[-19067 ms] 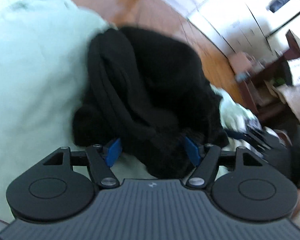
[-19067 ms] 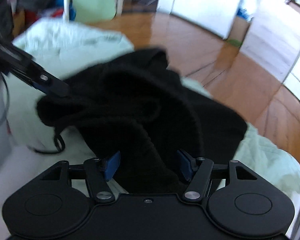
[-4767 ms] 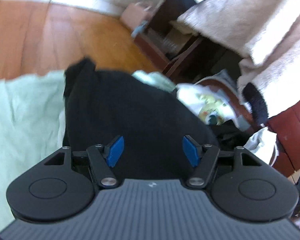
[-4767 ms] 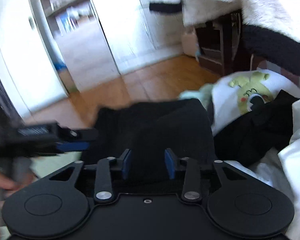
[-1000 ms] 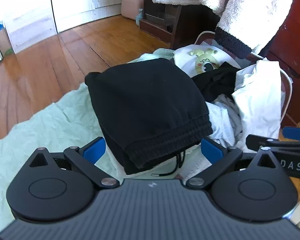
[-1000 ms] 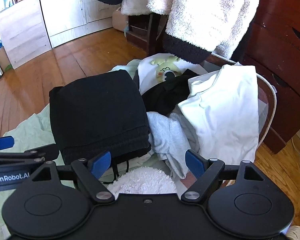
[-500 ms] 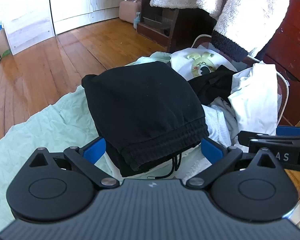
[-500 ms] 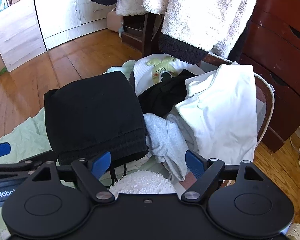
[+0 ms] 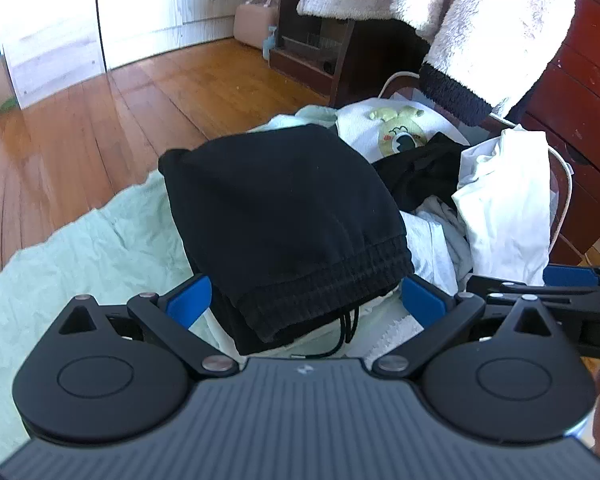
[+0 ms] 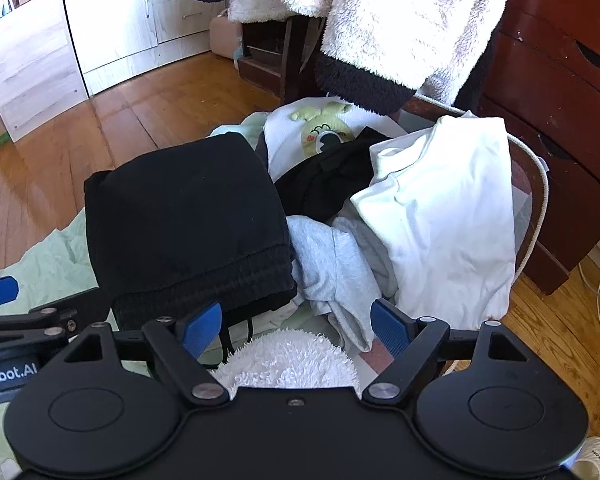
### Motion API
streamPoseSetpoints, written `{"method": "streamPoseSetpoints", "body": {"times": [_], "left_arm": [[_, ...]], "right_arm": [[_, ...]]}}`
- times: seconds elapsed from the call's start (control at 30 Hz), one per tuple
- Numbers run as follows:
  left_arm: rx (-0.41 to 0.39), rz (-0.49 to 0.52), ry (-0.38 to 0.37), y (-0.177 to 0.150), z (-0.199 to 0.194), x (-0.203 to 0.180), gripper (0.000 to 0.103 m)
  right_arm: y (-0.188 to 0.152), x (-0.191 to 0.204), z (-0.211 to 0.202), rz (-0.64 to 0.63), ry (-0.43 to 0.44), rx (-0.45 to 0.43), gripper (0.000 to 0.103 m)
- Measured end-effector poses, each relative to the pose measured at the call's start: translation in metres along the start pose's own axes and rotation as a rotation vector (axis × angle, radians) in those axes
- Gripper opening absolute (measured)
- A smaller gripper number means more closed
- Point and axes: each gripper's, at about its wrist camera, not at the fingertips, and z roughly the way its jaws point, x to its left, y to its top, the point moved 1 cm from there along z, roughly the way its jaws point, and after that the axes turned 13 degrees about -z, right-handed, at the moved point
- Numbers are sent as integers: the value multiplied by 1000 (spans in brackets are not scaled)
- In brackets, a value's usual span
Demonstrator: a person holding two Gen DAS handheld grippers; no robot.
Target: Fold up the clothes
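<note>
Two grippers sit in front of me, and both have their blue fingers spread wide with nothing between them.

Through the left wrist camera, my left gripper (image 9: 306, 300) hovers at the near edge of the folded black pants (image 9: 284, 216), whose ribbed waistband and drawstring face me. The pants lie on the pale green sheet (image 9: 80, 256) spread over the wooden floor (image 9: 100, 120). To their right is a heap of unfolded laundry: a white shirt (image 9: 504, 208), a dark garment (image 9: 420, 172) and a white top with a cartoon print (image 9: 396, 132). The right gripper's fingers (image 9: 568, 276) poke in at the right edge.

Through the right wrist camera, my right gripper (image 10: 296, 324) hangs above a fluffy white garment (image 10: 288, 356) just below its fingers. The folded black pants (image 10: 184, 216) lie ahead and left, touching a grey garment (image 10: 332, 256) beside them. The white shirt (image 10: 440, 208) drapes over a basket rim (image 10: 540, 184), and a fleecy robe (image 10: 400, 20) hangs behind. The left gripper (image 10: 4, 304) shows at the left edge.
</note>
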Motion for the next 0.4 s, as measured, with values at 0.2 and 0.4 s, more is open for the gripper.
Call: {"method": "streamPoseSetpoints", "body": {"times": [0.2, 0.4], "left_arm": [[-1, -18, -14, -1, 1, 1, 103], [6, -21, 26, -2, 7, -1, 103]], "right_arm": [[-3, 1, 5, 1, 5, 6, 86], [-4, 0, 10, 0, 12, 18, 86]]}}
